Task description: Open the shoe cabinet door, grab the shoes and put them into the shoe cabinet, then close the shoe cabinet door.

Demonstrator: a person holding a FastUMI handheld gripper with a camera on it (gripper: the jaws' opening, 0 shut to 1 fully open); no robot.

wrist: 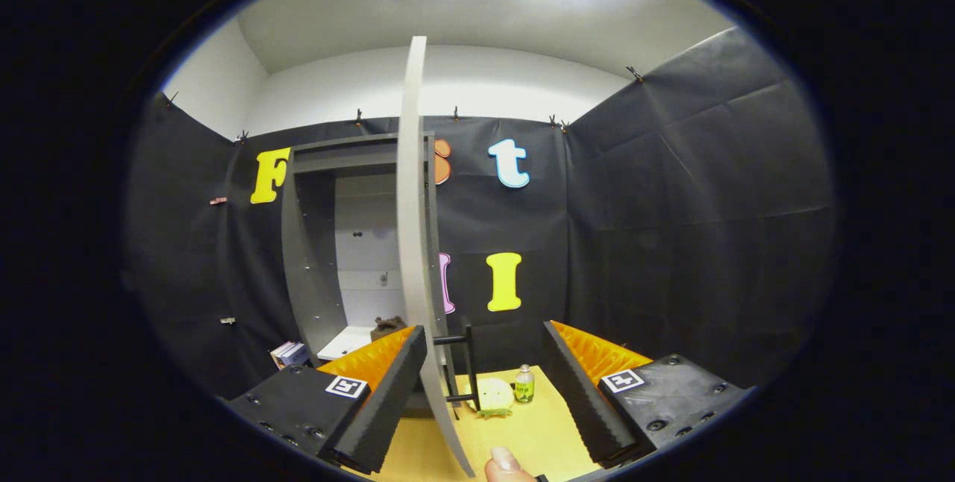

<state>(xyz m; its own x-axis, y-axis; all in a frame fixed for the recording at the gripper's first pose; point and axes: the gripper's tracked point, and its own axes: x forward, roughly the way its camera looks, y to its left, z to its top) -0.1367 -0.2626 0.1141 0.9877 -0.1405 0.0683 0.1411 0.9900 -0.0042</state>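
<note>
My gripper (pixel 477 400) fingers: ribbed, matt. Cabinet door (pixel 412 243): smooth matt board. Tabletop (pixel 522 433): pale wood look. Bottle (pixel 524 383): glossy.

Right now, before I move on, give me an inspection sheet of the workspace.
Surface: bare wooden tabletop under the tongs.
Job's things: cabinet door swung open, edge-on between the fingers; black door handle just ahead; shoe cabinet interior open, a brown item low inside, too small to identify.
Clutter: small bottle, round yellow-green item, books beside the cabinet.
Tongs: open, fingers either side of the door, not pressing it.
Cables: nothing seen.
Surroundings: black cloth walls, white ceiling; a fingertip below.
</note>
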